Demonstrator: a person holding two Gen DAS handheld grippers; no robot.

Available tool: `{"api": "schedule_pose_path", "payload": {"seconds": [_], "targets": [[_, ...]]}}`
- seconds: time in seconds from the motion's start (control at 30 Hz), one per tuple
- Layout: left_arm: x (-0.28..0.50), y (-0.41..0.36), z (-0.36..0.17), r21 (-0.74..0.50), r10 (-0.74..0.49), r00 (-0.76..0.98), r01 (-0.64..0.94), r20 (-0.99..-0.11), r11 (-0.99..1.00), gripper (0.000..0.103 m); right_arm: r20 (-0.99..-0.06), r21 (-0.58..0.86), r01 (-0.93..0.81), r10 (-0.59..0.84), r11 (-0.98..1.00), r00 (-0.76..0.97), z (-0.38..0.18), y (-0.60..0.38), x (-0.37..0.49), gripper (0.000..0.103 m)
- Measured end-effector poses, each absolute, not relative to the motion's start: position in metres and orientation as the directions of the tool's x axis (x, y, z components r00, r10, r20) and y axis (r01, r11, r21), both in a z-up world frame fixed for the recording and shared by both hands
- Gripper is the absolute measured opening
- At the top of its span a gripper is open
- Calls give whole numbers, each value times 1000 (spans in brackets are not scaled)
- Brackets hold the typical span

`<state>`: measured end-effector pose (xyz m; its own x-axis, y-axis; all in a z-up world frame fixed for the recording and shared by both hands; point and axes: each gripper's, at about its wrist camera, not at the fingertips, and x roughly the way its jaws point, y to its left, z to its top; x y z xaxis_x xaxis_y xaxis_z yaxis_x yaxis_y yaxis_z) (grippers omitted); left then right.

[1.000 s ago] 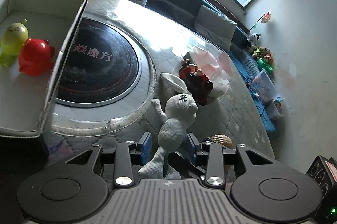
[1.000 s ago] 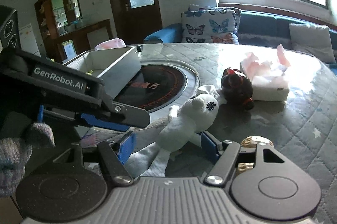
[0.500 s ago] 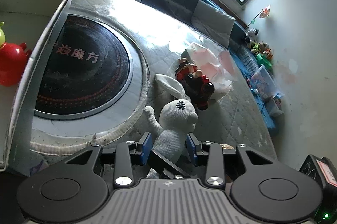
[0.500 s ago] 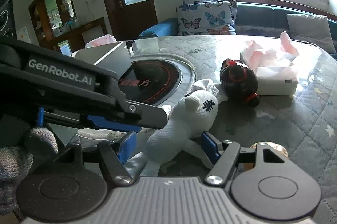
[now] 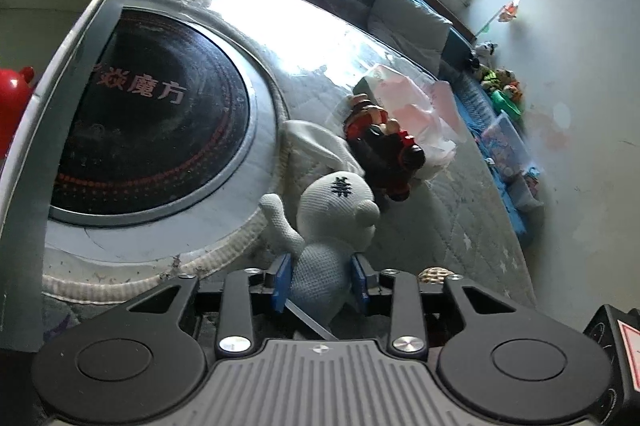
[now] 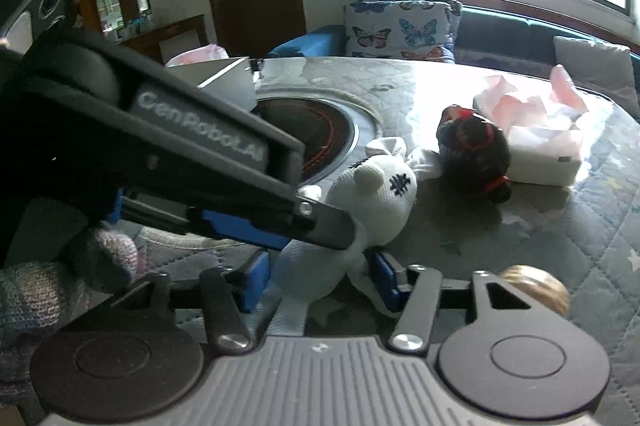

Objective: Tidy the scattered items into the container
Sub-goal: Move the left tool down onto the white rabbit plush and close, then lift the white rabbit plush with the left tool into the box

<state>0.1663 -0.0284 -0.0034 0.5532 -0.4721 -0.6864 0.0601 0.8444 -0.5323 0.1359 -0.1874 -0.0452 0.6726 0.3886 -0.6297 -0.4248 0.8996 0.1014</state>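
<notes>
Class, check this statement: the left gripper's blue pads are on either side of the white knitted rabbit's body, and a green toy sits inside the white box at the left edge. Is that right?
Not quite. The toy visible in the white box is red, not green, as the left wrist view shows. The rest holds: the left gripper has its blue pads on either side of the white knitted rabbit.
</notes>
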Motion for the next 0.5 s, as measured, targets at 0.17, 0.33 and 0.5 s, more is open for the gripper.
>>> {"api": "schedule_pose_path", "payload": {"seconds": [0.17, 0.33, 0.5], "targets": [[153, -20, 7, -545, -480, 580, 72, -659, 835, 29, -612, 94, -432, 394, 897, 686, -37, -183, 124, 47], [131, -4, 32, -550, -476, 646, 102, -597, 829, 29, -567, 71, -460, 415, 885, 711, -16, -177, 111, 47], [107, 26, 63, -537, -430, 728, 100, -534, 838, 29, -500, 27, -528, 469, 849, 728, 15, -153, 101, 47]]}}
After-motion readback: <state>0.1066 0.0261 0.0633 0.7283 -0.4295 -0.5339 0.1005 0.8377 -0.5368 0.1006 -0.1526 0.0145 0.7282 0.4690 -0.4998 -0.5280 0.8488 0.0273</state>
